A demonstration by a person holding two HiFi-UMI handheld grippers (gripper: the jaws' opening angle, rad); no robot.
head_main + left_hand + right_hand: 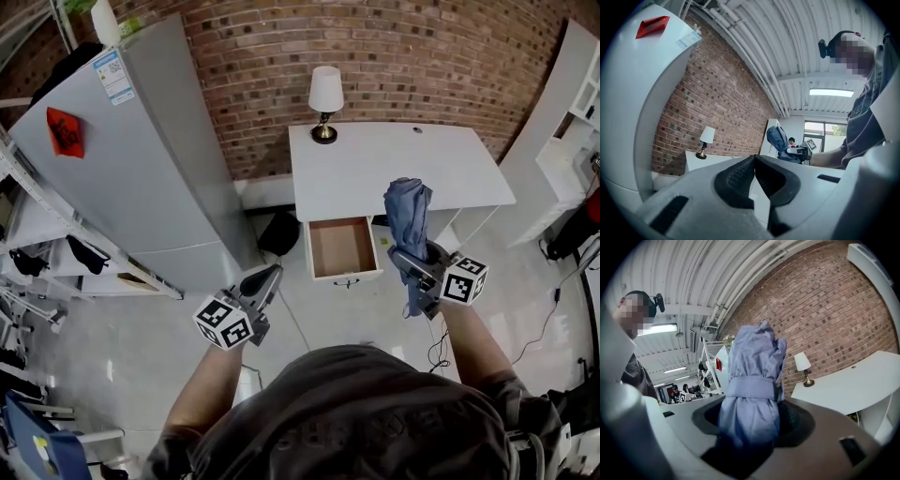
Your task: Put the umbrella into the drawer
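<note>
Brick-wall room, drawer (342,247) open, head view only | right gripper (414,264) jaws grasping umbrella (752,385) | left gripper (754,164) jaws clenched

Folded blue umbrella (752,394) between gripper (754,427) jaws

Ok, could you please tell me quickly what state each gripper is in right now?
Left tongs: closed, holding nothing.
Right tongs: closed on the blue umbrella.

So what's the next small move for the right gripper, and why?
Probably swing the right gripper left and lower the folded blue umbrella toward the open drawer: its jaws are clamped on the umbrella, which hangs right of the drawer, already pulled out.
</note>
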